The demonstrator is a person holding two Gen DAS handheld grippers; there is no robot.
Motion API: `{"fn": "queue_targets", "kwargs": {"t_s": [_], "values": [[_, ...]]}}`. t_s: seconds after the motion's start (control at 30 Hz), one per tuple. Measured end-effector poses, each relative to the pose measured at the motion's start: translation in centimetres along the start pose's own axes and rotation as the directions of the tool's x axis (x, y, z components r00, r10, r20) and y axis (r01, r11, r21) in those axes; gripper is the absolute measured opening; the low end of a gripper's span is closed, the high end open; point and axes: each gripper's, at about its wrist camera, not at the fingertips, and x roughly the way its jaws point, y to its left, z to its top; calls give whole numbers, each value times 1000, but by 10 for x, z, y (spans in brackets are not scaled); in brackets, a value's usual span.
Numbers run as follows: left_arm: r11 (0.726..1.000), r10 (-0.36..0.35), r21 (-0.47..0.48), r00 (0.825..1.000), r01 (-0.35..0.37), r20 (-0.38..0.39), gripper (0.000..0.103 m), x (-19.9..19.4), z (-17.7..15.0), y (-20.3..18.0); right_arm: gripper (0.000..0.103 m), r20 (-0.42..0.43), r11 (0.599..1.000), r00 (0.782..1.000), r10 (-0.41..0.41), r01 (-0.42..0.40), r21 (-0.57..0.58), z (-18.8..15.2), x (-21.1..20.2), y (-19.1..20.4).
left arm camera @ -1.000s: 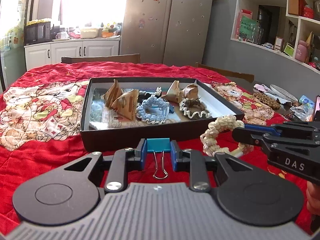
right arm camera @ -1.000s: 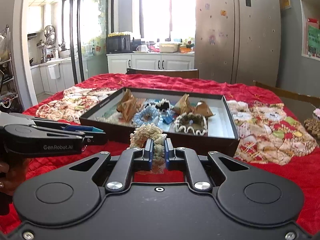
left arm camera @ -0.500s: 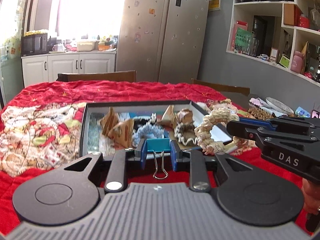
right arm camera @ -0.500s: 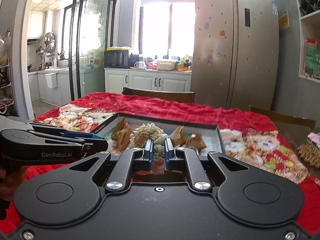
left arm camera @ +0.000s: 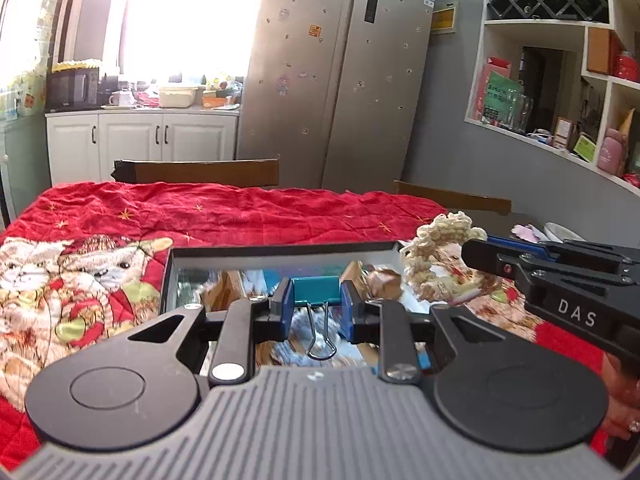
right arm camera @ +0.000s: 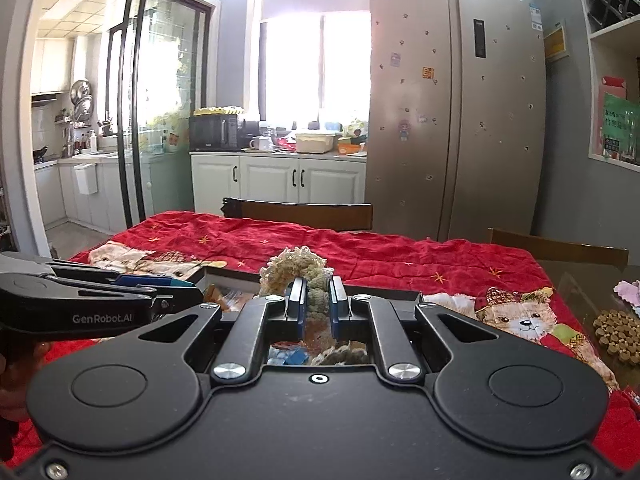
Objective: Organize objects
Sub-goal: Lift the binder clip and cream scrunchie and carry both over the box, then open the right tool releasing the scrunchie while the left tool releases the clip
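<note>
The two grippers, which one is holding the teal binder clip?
The left gripper: its blue pads clamp the teal binder clip. The right gripper grips a cream crocheted ring instead.

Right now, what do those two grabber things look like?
Both are black. Each has two round discs and blue pads at the fingertips. The left gripper has a grey ribbed body and white letters "GenRobot.AI" on its side. The right gripper has a smooth black body and says "DAS". No cables or sleeves show.
</note>
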Motion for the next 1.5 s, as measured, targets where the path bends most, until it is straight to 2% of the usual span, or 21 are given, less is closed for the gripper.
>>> {"fn": "queue_targets", "kwargs": {"t_s": [0.27,0.5,0.7,1.0,1.5], "values": [[1000,25,-6,999,-25,-24,28,33,8,1,11,-52,999,999,-6,8,36,-2,41,-8],[998,66,4,997,-65,-50,28,62,-1,3,11,-87,994,996,21,-11,108,-21,78,-23],[997,73,16,996,-73,-58,28,78,-5,4,11,-100,993,995,28,-16,119,-33,98,-27],[996,84,41,993,-81,-78,28,99,-15,4,11,-144,986,988,52,-28,164,-49,118,-36],[990,95,112,991,-84,-91,29,111,-25,-5,12,-178,990,983,37,-12,140,-56,127,-32]]}}
